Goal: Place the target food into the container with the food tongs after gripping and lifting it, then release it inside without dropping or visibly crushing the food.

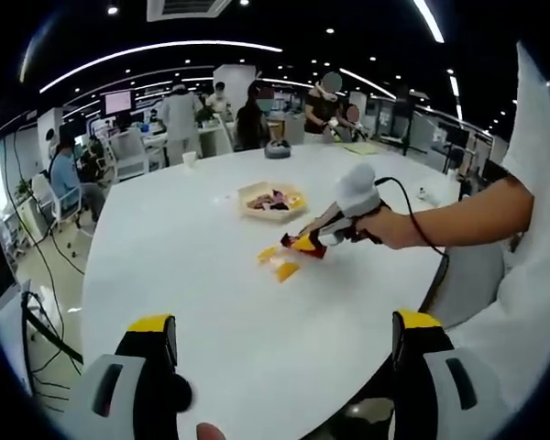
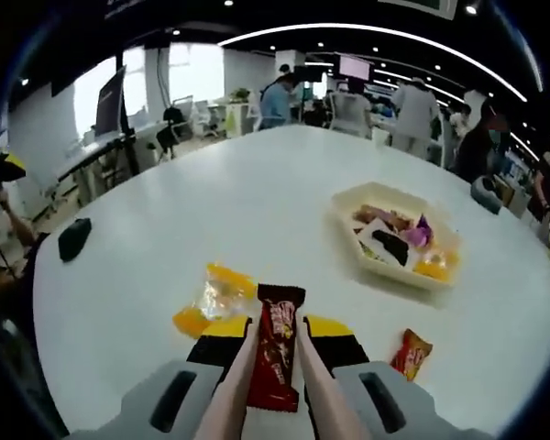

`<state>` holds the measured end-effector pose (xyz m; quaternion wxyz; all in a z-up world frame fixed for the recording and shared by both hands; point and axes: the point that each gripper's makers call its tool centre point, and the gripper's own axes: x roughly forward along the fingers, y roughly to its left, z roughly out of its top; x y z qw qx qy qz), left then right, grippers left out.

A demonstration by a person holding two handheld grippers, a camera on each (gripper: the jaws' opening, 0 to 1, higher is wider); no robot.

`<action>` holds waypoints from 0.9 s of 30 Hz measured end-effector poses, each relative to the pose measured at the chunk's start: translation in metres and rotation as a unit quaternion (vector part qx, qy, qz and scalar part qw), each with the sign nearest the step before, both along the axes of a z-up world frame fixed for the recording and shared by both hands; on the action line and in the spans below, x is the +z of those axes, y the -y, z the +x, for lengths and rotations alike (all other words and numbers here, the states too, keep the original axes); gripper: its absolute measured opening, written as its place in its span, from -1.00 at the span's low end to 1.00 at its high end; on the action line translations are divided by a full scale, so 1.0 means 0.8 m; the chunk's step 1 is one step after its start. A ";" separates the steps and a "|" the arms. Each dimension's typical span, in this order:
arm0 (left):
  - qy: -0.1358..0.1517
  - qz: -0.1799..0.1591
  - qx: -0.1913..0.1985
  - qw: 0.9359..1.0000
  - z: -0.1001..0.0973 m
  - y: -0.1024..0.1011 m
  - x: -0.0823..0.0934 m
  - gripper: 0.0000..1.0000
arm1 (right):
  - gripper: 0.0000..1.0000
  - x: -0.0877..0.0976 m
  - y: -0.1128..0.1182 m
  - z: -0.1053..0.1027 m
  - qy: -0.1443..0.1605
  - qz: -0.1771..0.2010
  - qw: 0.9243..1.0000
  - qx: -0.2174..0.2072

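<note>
Right claw (image 2: 273,353) is squeezing pink tongs (image 2: 238,385) closed on a dark red snack bar (image 2: 275,353), hovering over the white table (image 2: 211,211); tray (image 2: 399,240) sitting beyond. Left claw (image 1: 284,367) is gaping wide, holding nothing.

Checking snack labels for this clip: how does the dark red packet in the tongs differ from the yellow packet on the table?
The dark red packet is long, narrow and opaque; the yellow packet is wider and partly see-through. The dark red packet sits between the tongs held by the right gripper; the yellow packet lies free on the table. Both are wrapped snacks outside the container.
</note>
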<state>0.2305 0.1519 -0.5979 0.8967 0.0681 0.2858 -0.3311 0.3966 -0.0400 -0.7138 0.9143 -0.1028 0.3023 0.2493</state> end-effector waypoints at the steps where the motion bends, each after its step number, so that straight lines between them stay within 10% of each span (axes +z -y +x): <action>1: 0.001 0.000 0.000 1.000 0.000 0.001 0.000 0.96 | -0.59 0.008 0.004 -0.001 0.002 0.007 1.000 -0.001; 27: 0.025 -0.047 -0.094 0.994 0.025 0.106 0.018 0.97 | -0.58 0.133 0.188 -0.102 0.062 -0.006 0.994 -0.088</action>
